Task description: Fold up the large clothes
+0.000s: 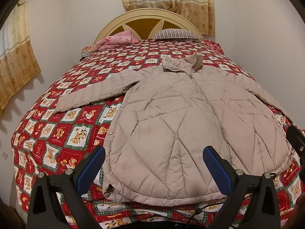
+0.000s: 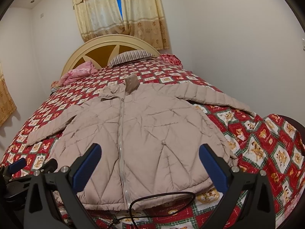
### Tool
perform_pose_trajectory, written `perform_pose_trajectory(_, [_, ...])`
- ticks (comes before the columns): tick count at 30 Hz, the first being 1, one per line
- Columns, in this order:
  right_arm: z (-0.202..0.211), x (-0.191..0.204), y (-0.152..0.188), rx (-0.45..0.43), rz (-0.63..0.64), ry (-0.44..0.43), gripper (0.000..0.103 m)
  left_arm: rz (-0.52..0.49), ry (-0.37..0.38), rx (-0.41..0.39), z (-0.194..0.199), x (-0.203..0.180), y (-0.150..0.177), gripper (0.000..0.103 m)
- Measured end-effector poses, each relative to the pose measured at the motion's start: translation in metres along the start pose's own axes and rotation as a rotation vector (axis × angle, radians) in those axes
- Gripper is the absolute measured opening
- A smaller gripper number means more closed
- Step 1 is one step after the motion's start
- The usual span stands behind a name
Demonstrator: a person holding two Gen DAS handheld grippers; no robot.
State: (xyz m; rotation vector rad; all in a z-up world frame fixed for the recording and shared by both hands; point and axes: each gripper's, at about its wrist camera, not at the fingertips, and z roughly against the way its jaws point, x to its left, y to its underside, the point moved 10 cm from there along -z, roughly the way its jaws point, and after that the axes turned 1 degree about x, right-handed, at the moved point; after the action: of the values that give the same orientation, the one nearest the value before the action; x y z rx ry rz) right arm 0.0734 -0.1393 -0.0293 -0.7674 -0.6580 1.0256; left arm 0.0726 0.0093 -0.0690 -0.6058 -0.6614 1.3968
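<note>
Blue-padded black fingers of the left gripper (image 1: 154,162) stand wide apart with nothing between them, held above the near hem of a beige quilted puffer jacket (image 1: 183,126); the right gripper (image 2: 150,160) is spread just as wide and likewise holds nothing, poised over the lower front of the same jacket beside its zip. A thin black cable (image 2: 162,200) loops across the jacket's hem in the right wrist view, just in front of that gripper. The jacket lies flat and face up, zipped closed, on a red patchwork bedspread printed with teddy bears (image 1: 57,133), its collar pointing toward the headboard and its hem toward the foot of the bed. One sleeve (image 1: 91,93) stretches out to the left across the bedspread, and the other sleeve (image 2: 213,97) runs out to the right toward the bed's edge. Farther up the bed lie a bunched pink blanket (image 1: 116,41) and a striped pillow (image 1: 177,34), both against a cream and brown arched wooden headboard (image 1: 144,22). Behind it hang yellow floral curtains (image 2: 122,13) on a white wall.
</note>
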Motion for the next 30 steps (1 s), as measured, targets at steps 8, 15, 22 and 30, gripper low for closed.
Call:
perform_pose_trajectory(8, [-0.0002,-0.0001,0.0004,0.002,-0.002,0.0,0.103,-0.001,0.001,0.0,-0.0003,0.0,0.0005,0.102])
perform_pose_trajectory(15, [0.0,0.0032,0.0024,0.007,0.002,-0.001,0.103,-0.001,0.0,0.001,-0.0003,0.0,0.0004,0.102])
perform_pose_trajectory(22, [-0.0003,0.0047,0.0046,0.015,0.003,0.0,0.103,-0.002,0.002,0.006,-0.0013,-0.0008,0.002,0.102])
perform_pose_trajectory(30, [-0.0005,0.0058,0.0069,0.019,0.003,-0.002,0.103,-0.008,0.005,0.014,-0.0034,-0.002,0.0053,0.102])
